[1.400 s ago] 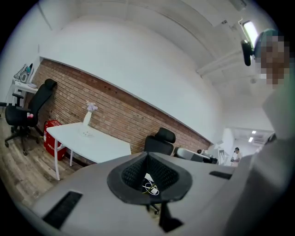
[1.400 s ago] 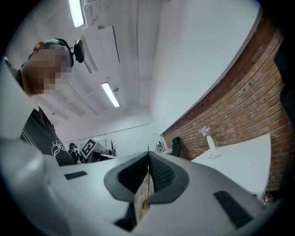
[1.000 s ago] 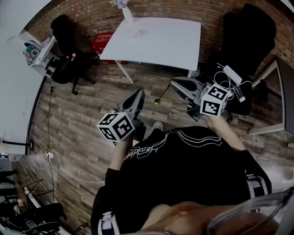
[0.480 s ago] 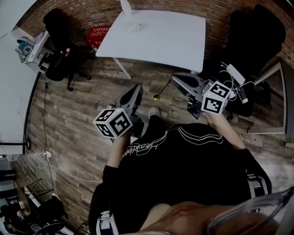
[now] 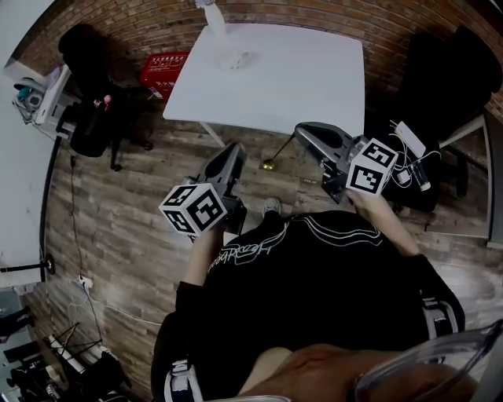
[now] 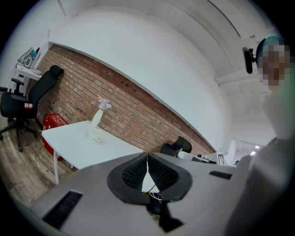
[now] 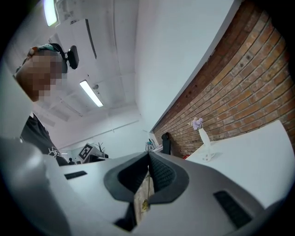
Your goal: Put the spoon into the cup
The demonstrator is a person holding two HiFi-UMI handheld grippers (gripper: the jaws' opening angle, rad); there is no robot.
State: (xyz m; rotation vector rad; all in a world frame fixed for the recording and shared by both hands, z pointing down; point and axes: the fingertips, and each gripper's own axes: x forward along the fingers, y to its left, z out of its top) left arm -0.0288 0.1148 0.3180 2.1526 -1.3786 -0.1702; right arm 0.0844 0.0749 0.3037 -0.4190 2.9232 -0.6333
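Note:
My right gripper [image 5: 299, 132] [image 7: 149, 154] is shut on the thin handle of a gold-coloured spoon [image 5: 277, 155] [image 7: 145, 197], held over the wooden floor near the white table's front edge. The spoon's bowl hangs down and to the left of the jaws. My left gripper [image 5: 234, 151] [image 6: 147, 156] is shut with nothing between its fingers, at about the same height, left of the spoon. On the white table [image 5: 306, 78] [image 6: 110, 150], a small clear vessel [image 5: 234, 58] [image 6: 95, 136] [image 7: 209, 156] stands at the far left; whether it is the cup I cannot tell.
A white vase with flowers [image 5: 212, 17] stands just behind the clear vessel. Black office chairs stand at the left [image 5: 86, 129] and at the right [image 5: 444, 74]. A red crate [image 5: 165, 71] lies under the table's left end. A brick wall [image 5: 314, 12] backs the table.
The table has come closer and larger in the head view. Both grippers keep their pose, the right one still holding the spoon, now nearer the table's front edge.

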